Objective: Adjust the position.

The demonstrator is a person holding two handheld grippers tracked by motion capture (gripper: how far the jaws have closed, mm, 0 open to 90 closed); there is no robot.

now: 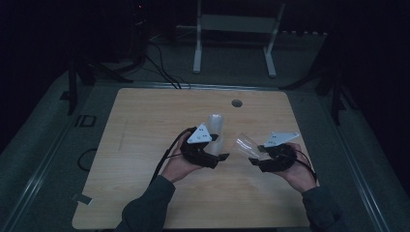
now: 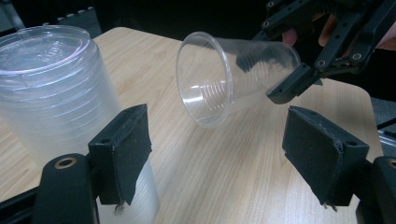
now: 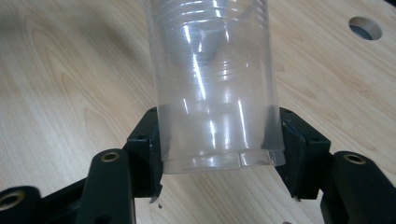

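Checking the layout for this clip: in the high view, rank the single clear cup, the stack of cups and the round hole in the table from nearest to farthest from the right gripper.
1. Single clear cup: held in the right gripper, tilted to its left.
2. Stack of cups: upside down, mid-table by the left gripper.
3. Round hole: near the table's far edge.

Looks down and forward from high above the bench (image 1: 145, 203). Rides on each hand-held gripper, close, facing along its jaws. Shared by all three: the clear cup (image 2: 224, 77) just ahead of the right hand-held gripper (image 3: 217, 163).
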